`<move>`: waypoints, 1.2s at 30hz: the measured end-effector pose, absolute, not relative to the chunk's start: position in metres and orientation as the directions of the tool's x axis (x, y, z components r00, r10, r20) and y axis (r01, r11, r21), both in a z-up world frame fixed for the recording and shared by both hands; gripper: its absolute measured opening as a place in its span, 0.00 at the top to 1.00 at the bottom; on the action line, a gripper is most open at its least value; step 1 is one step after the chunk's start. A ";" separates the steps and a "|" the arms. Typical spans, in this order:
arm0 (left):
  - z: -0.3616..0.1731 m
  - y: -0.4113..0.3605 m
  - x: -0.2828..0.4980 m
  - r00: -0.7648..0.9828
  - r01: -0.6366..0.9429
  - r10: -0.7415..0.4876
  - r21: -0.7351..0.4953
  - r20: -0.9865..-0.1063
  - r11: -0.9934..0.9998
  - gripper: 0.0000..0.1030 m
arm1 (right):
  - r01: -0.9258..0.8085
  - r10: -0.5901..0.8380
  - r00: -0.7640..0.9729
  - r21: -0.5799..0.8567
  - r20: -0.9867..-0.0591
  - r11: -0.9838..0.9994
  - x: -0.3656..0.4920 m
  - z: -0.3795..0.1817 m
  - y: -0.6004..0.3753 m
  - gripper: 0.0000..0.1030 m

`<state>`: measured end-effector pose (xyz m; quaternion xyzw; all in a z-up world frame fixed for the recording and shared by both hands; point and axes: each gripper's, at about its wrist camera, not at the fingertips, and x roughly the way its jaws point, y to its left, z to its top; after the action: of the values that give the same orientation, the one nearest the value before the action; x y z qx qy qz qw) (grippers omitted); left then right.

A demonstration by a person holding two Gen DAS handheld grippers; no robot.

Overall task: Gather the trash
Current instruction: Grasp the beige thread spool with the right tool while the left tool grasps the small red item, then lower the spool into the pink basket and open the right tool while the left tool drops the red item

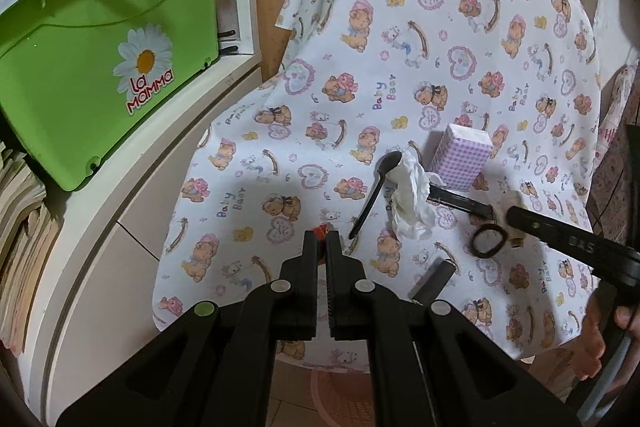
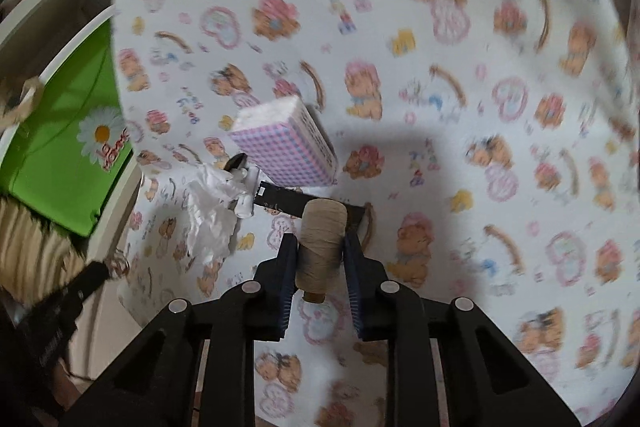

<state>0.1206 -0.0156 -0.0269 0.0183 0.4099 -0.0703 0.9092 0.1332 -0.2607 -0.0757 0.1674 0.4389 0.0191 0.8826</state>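
Observation:
On the bear-print tablecloth [image 1: 360, 87] lie a crumpled white tissue [image 1: 412, 199], a black plastic spoon [image 1: 376, 191], a black flat strip [image 1: 460, 201] and a brown hair tie [image 1: 489, 241]. My left gripper [image 1: 322, 237] is shut, with a small red scrap [image 1: 322, 229] pinched at its tips, just short of the spoon's handle. In the blurred right wrist view a beige thread spool [image 2: 324, 223] stands between the blue pads of my right gripper [image 2: 320, 241], and both pads touch its sides. The tissue [image 2: 212, 215] lies left of it.
A purple gingham tissue pack [image 1: 462, 159] stands behind the tissue. A dark grey cylinder [image 1: 434, 279] lies near the table's front. A green bin [image 1: 100, 67] with a daisy label sits on the white shelf at left. A hand [image 1: 624, 315] holds the right gripper.

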 end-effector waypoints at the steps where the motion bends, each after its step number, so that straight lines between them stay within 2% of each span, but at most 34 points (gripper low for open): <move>1: -0.027 -0.015 0.120 0.654 0.142 -0.115 -0.028 -0.748 0.990 0.97 | 0.103 0.173 0.624 0.300 -0.762 0.948 0.128 -0.071 -0.262 0.76; 3: -0.026 -0.014 0.118 0.652 0.144 -0.119 -0.032 -0.749 0.989 0.97 | 0.092 0.128 0.633 0.239 -0.764 0.967 0.120 -0.066 -0.263 0.76; 5: -0.026 -0.016 0.115 0.653 0.148 -0.118 -0.027 -0.748 0.989 0.97 | 0.096 -0.001 0.609 0.072 -0.793 0.993 0.116 -0.067 -0.259 0.76; 7: -0.026 -0.018 0.113 0.657 0.151 -0.112 -0.016 -0.746 0.988 0.97 | 0.100 -0.044 0.582 0.018 -0.812 0.995 0.112 -0.073 -0.261 0.76; 11: -0.023 -0.022 0.107 0.670 0.163 -0.109 0.003 -0.734 0.987 0.97 | 0.121 0.047 0.583 0.144 -0.811 0.982 0.098 -0.073 -0.282 0.76; 20: -0.005 -0.021 0.056 0.690 0.203 -0.180 -0.051 -0.701 0.978 0.97 | 0.031 0.076 0.648 0.126 -0.758 0.992 0.043 -0.037 -0.264 0.76; 26: -0.026 -0.021 0.029 0.613 0.235 -0.240 -0.117 -0.753 0.965 0.97 | -0.027 0.160 0.673 0.193 -0.722 0.981 -0.003 -0.020 -0.247 0.75; 32: -0.049 -0.035 0.029 0.507 0.317 -0.305 -0.155 -0.806 0.936 0.97 | -0.089 0.184 0.606 0.164 -0.774 0.983 -0.017 -0.046 -0.216 0.75; 36: -0.068 -0.046 0.028 0.416 0.349 -0.338 -0.195 -0.844 0.917 0.97 | -0.085 0.211 0.548 0.197 -0.809 0.977 -0.012 -0.069 -0.211 0.75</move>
<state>0.0276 -0.0464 -0.0683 0.0055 0.5003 -0.2041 0.8415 -0.0116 -0.2114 -0.0691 0.0672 0.4677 0.0842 0.8773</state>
